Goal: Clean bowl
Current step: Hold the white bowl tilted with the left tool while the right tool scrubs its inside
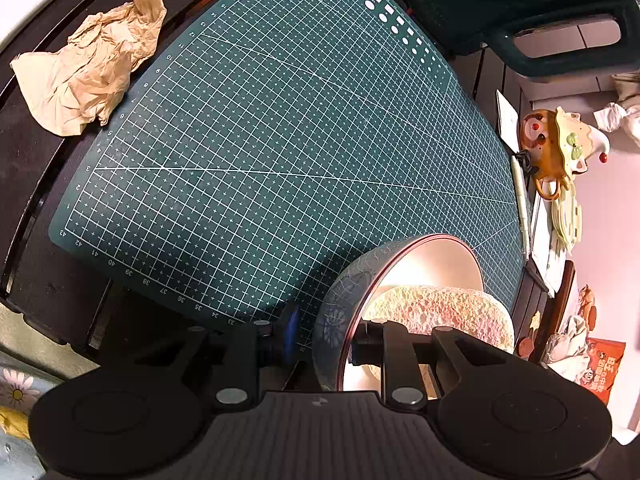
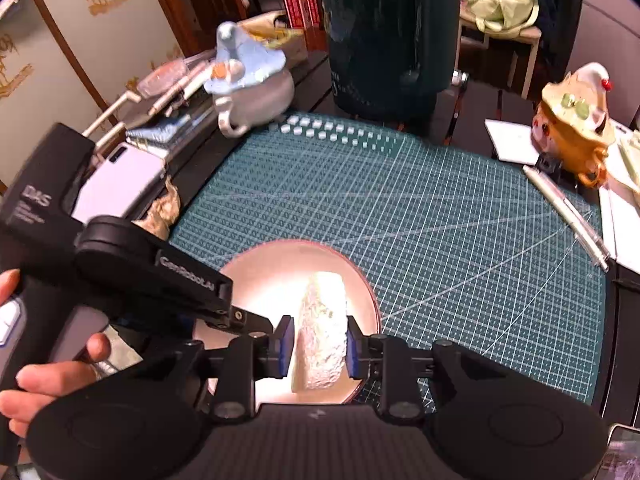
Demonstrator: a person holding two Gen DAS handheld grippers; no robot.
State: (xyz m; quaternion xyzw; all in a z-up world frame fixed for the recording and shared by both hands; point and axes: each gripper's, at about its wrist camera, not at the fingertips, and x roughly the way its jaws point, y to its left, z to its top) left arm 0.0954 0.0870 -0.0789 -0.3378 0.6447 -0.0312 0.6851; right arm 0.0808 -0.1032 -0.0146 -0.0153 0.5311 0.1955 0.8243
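Bowl (image 1: 400,280) tilted on cutting mat (image 1: 260,140), rim clamped in left gripper (image 1: 320,344) jaws. Right gripper (image 2: 316,344) jaws pinch sponge (image 2: 322,332) inside bowl. Hard scrubbing could twist rim free, drop bowl onto mat.

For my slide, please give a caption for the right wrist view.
Right tongs press a sponge into the bowl on a cutting mat.
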